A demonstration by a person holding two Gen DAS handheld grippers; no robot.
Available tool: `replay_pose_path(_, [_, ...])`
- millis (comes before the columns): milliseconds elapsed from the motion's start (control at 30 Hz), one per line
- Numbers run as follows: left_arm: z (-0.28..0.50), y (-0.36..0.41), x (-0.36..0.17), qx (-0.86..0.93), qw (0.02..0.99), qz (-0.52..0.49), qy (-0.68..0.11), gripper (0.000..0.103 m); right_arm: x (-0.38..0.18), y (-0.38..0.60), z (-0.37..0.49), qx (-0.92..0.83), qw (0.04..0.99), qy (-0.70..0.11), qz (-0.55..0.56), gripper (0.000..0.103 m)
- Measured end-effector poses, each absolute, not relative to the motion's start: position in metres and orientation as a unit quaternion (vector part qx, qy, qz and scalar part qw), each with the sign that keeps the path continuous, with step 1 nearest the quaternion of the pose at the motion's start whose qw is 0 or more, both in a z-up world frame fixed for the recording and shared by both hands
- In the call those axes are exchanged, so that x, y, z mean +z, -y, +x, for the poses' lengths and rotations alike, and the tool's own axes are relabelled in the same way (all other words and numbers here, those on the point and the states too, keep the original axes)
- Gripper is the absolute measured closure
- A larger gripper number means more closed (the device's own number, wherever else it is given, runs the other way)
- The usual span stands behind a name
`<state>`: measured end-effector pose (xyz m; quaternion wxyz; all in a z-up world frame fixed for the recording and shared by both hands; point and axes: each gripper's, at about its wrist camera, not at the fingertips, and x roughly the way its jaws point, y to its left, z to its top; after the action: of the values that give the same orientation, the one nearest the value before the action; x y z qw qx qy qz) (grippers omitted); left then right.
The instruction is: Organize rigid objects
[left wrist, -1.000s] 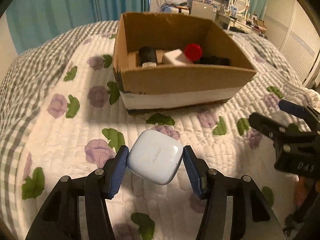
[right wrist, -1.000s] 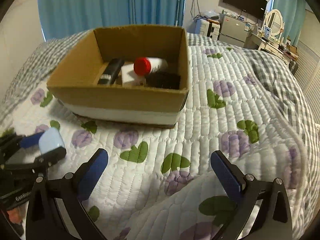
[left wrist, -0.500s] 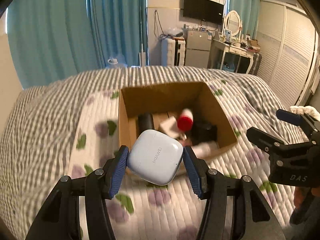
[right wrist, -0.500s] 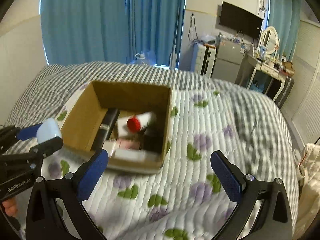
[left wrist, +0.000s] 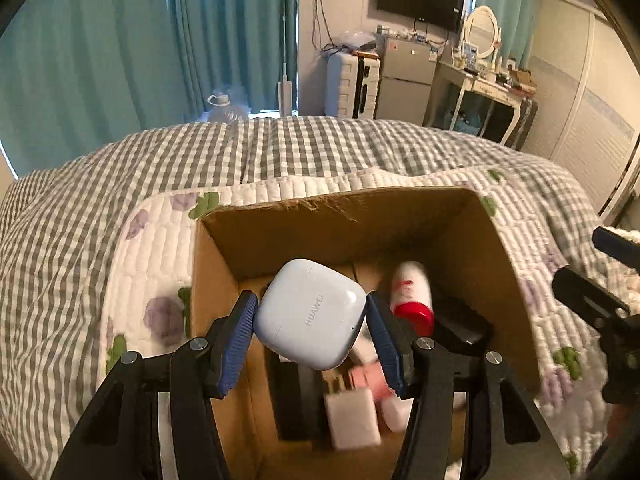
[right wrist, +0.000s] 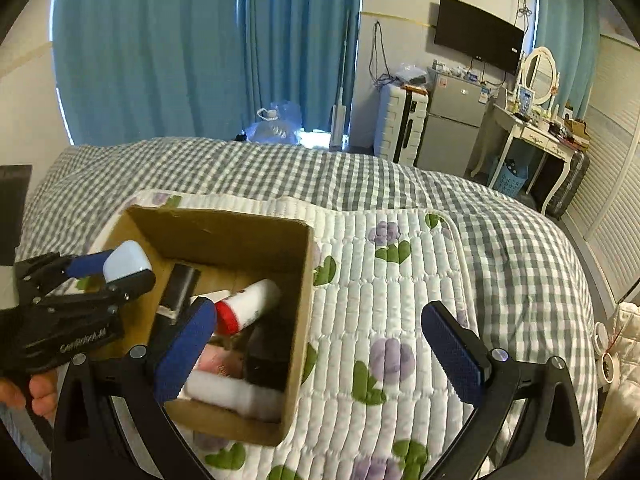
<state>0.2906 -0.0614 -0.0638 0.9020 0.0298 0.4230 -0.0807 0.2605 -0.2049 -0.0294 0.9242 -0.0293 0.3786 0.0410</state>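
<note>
My left gripper (left wrist: 310, 326) is shut on a white earbud case (left wrist: 310, 314) and holds it in the air above the open cardboard box (left wrist: 400, 206). The case also shows in the right wrist view (right wrist: 126, 266), over the box's (right wrist: 304, 320) left side. Inside the box lie a white bottle with a red cap (left wrist: 412, 294), a black item (left wrist: 460, 326), a white block (left wrist: 352, 418) and a pink item (left wrist: 368, 376). My right gripper (right wrist: 320, 350) is open and empty, above the box's right wall and the quilt.
The box sits on a white quilt with purple flowers (right wrist: 400, 300) over a grey checked bedspread (right wrist: 280, 168). Beyond the bed stand blue curtains (right wrist: 180, 48), a small fridge (right wrist: 456, 120) and a dressing table (right wrist: 532, 128).
Both grippers have risen from near the quilt and moved forward. The left one has carried the earbud case from in front of the box to above its inside.
</note>
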Motion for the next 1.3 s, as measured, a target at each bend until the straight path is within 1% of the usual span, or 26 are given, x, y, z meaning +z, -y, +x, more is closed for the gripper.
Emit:
replay_pose_path(133, [0.299,0.062,-0.073,-0.088,0.903,0.025,-0.42,0.044,-0.043,0.216,0.274,0.04,0.922,-0.386,-0.015,0.0])
replay_pose_path(200, [0.301,0.062,-0.074,-0.089,0.902,0.024,-0.422,0.036,-0.048,0.221,0.276,0.039,0.92,-0.39,-0.006,0.0])
replay_pose_path(367, [0.289,0.061,-0.058,-0.086,0.905,0.023,-0.417,0.036,-0.045,0.225,0.268,0.032,0.92,-0.39,-0.002,0.0])
replay_pose_path(467, [0.265,0.059,-0.031,-0.086,0.914,0.024,-0.396,0.036,-0.021,0.222,0.247,0.026,0.928,-0.371,-0.008,0.0])
replay_pose_path(600, [0.221,0.053,0.017,-0.084,0.932,0.03,-0.35,0.035,0.019,0.214,0.211,0.024,0.94,-0.34,-0.02,0.0])
replay_pose_path(633, [0.209,0.05,0.029,-0.084,0.938,0.03,-0.336,0.033,0.033,0.21,0.197,0.024,0.944,-0.328,-0.023,0.0])
replay_pose_path(667, [0.194,0.047,0.043,-0.083,0.944,0.029,-0.319,0.028,0.042,0.208,0.186,0.024,0.948,-0.318,-0.025,0.0])
replay_pose_path(700, [0.184,0.045,0.052,-0.08,0.948,0.029,-0.306,0.026,0.051,0.205,0.176,0.024,0.95,-0.309,-0.027,0.0])
replay_pose_path(767, [0.159,0.039,0.071,-0.069,0.959,0.031,-0.273,0.024,0.07,0.199,0.153,0.024,0.956,-0.29,-0.032,0.0])
replay_pose_path(800, [0.144,0.036,0.079,-0.067,0.964,0.033,-0.257,0.021,0.076,0.197,0.143,0.023,0.959,-0.281,-0.034,0.0])
replay_pose_path(833, [0.132,0.032,0.084,-0.066,0.967,0.034,-0.245,0.019,0.082,0.194,0.133,0.023,0.962,-0.271,-0.035,0.0])
replay_pose_path(900, [0.112,0.025,0.091,-0.061,0.972,0.032,-0.225,0.011,0.093,0.189,0.111,0.022,0.967,-0.251,-0.039,0.0])
replay_pose_path(933, [0.102,0.021,0.092,-0.056,0.974,0.031,-0.216,0.01,0.095,0.186,0.1,0.021,0.969,-0.241,-0.04,0.0])
replay_pose_path(1000, [0.086,0.014,0.09,-0.044,0.978,0.026,-0.202,0.0,0.096,0.182,0.084,0.019,0.973,-0.228,-0.041,0.0])
replay_pose_path(1133, [0.065,0.002,0.072,-0.015,0.984,0.014,-0.179,0.0,0.085,0.173,0.059,0.024,0.978,-0.204,-0.04,0.0])
replay_pose_path(1300, [0.053,-0.001,0.031,-0.004,0.986,-0.007,-0.169,0.0,0.051,0.17,0.051,0.031,0.981,-0.192,-0.006,0.0])
